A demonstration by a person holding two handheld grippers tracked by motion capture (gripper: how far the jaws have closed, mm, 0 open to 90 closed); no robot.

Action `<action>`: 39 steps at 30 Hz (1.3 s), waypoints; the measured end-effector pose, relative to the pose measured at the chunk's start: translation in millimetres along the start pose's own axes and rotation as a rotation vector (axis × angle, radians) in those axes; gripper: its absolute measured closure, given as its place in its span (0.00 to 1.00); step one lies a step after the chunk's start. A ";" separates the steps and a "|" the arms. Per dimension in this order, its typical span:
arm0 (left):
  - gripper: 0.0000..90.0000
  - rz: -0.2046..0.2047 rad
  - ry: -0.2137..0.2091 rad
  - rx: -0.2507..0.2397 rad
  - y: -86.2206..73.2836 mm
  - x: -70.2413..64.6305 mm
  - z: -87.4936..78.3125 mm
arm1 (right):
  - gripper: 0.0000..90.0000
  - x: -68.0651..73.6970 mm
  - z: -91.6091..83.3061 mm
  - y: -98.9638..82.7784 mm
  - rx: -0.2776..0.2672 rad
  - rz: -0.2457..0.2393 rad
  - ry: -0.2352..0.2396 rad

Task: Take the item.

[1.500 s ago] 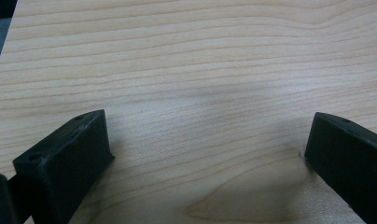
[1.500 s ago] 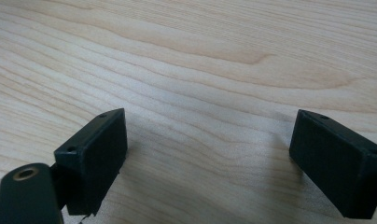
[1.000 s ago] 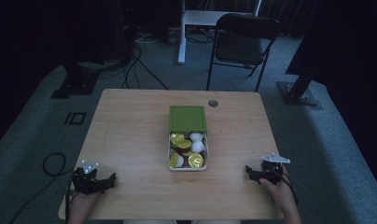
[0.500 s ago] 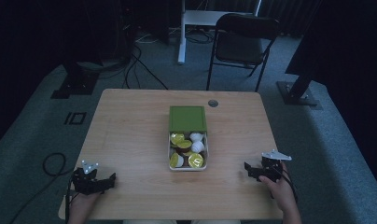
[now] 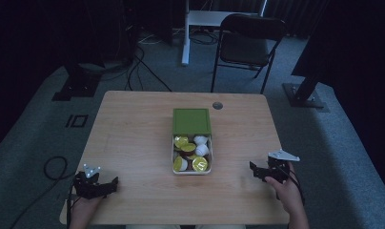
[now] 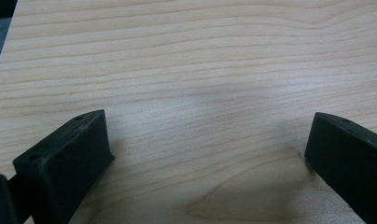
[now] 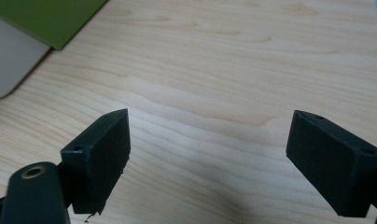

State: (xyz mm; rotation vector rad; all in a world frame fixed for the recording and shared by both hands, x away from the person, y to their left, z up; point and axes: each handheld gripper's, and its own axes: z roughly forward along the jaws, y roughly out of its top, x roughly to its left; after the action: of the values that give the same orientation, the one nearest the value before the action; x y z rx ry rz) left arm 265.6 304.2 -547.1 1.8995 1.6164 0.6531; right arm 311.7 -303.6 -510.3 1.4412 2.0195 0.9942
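Note:
A white box (image 5: 173, 157) with its green lid (image 5: 191, 120) folded back stands at the middle of the wooden table (image 5: 133, 129). It holds several yellow-topped and white capsules (image 5: 190, 152). My left gripper (image 5: 110, 184) rests near the front left corner, open, with bare wood between its jaws (image 6: 207, 140). My right gripper (image 5: 254, 171) is at the front right, also open over bare wood (image 7: 210, 140). In the right gripper view, the green lid (image 7: 46, 18) and the white box wall (image 7: 9, 65) lie off to the upper left.
A round cable hole (image 5: 217, 105) sits near the table's far edge. A black folding chair (image 5: 248, 43) and a white desk frame (image 5: 186, 38) stand beyond the table. Cables (image 5: 52, 167) lie on the carpet at the left.
My right gripper has edged slightly forward on the table. The left gripper has stayed put.

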 end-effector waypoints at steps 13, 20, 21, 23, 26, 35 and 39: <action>0.00 0.000 0.000 0.000 0.0 0.0 0.0 | 0.15 14.4 -9.6 24.5 -0.054 -0.005 0.033; 0.00 -0.002 0.000 -0.001 0.0 -0.1 0.0 | 0.15 21.6 -13.3 36.7 -0.079 -0.020 0.042; 0.00 -0.001 0.000 -0.001 0.0 -0.1 0.0 | 0.15 24.3 -14.1 40.2 -0.085 -0.019 0.050; 0.00 -0.001 0.000 -0.001 0.0 -0.1 0.0 | 0.15 26.6 -14.1 42.8 -0.090 -0.023 0.049; 0.00 -0.002 0.000 -0.001 0.0 -0.1 0.0 | 0.15 31.8 -12.9 46.3 -0.097 -0.026 0.062; 0.00 -0.001 0.000 -0.001 0.0 -0.1 0.0 | 0.16 48.0 -13.1 58.1 -0.118 -0.050 0.104; 0.00 -0.002 0.000 -0.001 0.0 -0.1 0.1 | 0.16 55.6 -14.6 64.2 -0.132 -0.066 0.118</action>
State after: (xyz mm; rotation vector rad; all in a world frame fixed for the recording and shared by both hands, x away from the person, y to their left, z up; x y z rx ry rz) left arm 265.6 304.1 -547.1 1.8969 1.6169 0.6530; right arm 320.9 -243.5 -449.2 1.2661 2.0277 1.1860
